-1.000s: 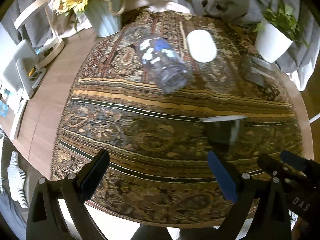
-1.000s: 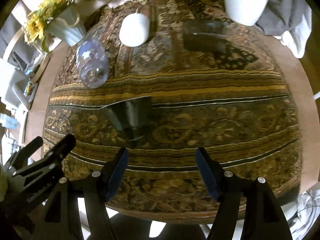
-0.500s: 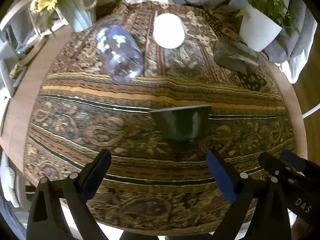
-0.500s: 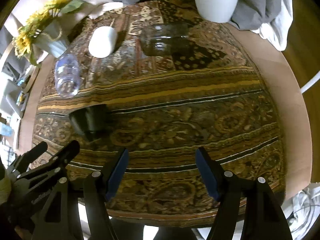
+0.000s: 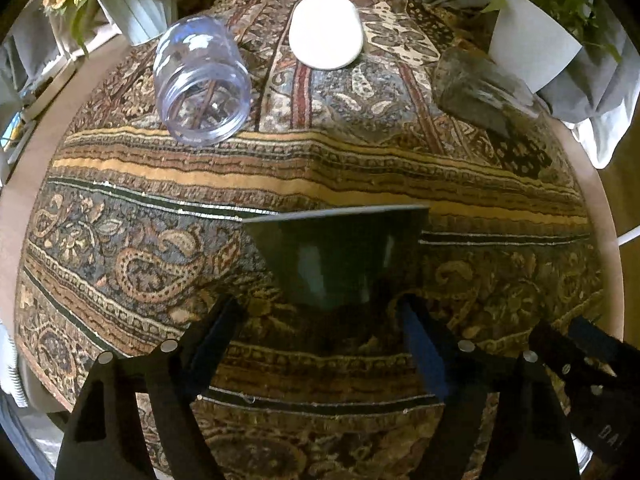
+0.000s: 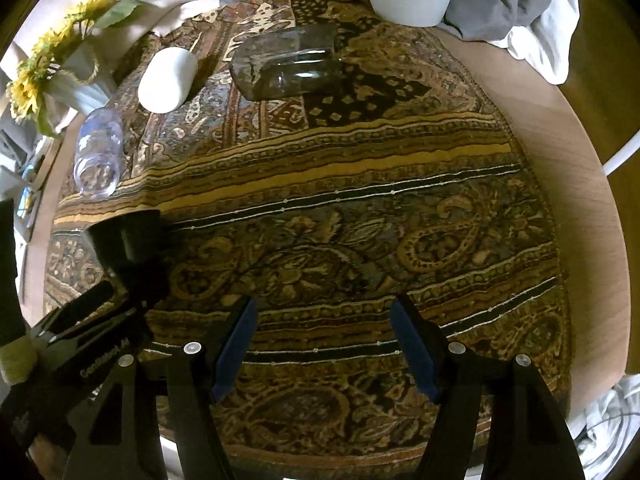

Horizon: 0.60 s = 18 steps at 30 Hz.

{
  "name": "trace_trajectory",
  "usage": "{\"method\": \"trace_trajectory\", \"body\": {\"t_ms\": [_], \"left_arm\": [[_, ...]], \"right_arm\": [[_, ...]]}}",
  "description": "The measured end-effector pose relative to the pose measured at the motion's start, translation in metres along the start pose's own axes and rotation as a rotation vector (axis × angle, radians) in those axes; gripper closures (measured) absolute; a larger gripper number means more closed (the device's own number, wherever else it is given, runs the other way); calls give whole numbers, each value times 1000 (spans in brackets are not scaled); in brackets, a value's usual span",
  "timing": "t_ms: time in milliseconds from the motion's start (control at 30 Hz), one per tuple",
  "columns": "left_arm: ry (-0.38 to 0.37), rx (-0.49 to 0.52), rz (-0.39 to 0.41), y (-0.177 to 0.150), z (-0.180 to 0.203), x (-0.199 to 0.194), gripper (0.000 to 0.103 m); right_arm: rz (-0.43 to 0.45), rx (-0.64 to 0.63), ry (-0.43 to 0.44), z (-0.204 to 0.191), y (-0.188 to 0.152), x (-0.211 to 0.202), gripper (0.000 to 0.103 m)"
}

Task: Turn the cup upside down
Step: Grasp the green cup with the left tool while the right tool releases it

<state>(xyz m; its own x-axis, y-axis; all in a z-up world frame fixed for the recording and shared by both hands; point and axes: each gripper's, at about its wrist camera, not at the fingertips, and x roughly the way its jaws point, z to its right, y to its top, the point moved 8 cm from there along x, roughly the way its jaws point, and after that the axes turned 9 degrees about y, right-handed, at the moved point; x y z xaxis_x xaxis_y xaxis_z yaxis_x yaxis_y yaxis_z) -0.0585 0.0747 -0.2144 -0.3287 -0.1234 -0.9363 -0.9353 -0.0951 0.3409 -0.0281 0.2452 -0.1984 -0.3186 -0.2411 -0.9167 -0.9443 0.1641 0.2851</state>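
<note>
A dark green tapered cup (image 5: pixel 334 256) stands upright, wide rim up, on the patterned cloth (image 5: pixel 160 208). My left gripper (image 5: pixel 320 320) is open, its blue-padded fingers (image 5: pixel 420 356) just short of the cup's narrow base, one on each side. The cup also shows at the left of the right wrist view (image 6: pixel 128 240), with the left gripper's body below it. My right gripper (image 6: pixel 320 328) is open and empty over the cloth, to the right of the cup.
A clear plastic jar (image 5: pixel 200 88), a white cup (image 5: pixel 326 32) and a smoky glass (image 5: pixel 480 88) lie on their sides at the back. A sunflower vase (image 5: pixel 132 4) and a white plant pot (image 5: pixel 532 56) stand behind them. The wooden table edge (image 6: pixel 560 160) curves at right.
My left gripper has swung right and moved in until the dark cup sits centred just ahead of its open fingers. My right gripper has shifted right, away from the cup.
</note>
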Motion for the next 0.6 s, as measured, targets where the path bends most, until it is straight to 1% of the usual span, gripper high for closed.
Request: {"method": "trace_trajectory", "body": {"t_ms": [67,100,133,200,233,300,433,600], "left_arm": [[1,2,14,3,2,0,22],[3,7,19,5,4,0,25],[6,12,24,7,6,-1,30],[6,21,29,11,8,0,36],[5,26,31,12,10,0,42],[0,32,28,12,11,0,49],[-14,36,23,11,10,-1,50],[-34,55,-7,4,10,-5,50]], "right_arm": [[-4,3,4,1,-1,2,34],[-5,5,4,2,-1,2,34],[-6,7,5,3,-1,3,34],[-8,10,5,4,-2,4,34],[-7,11,5,4,-2,4,34],[-8,11,5,4,-2,4,34],[-2,8,9,2,-1,3,34],[1,-6,15,-6,2,1,34]]}}
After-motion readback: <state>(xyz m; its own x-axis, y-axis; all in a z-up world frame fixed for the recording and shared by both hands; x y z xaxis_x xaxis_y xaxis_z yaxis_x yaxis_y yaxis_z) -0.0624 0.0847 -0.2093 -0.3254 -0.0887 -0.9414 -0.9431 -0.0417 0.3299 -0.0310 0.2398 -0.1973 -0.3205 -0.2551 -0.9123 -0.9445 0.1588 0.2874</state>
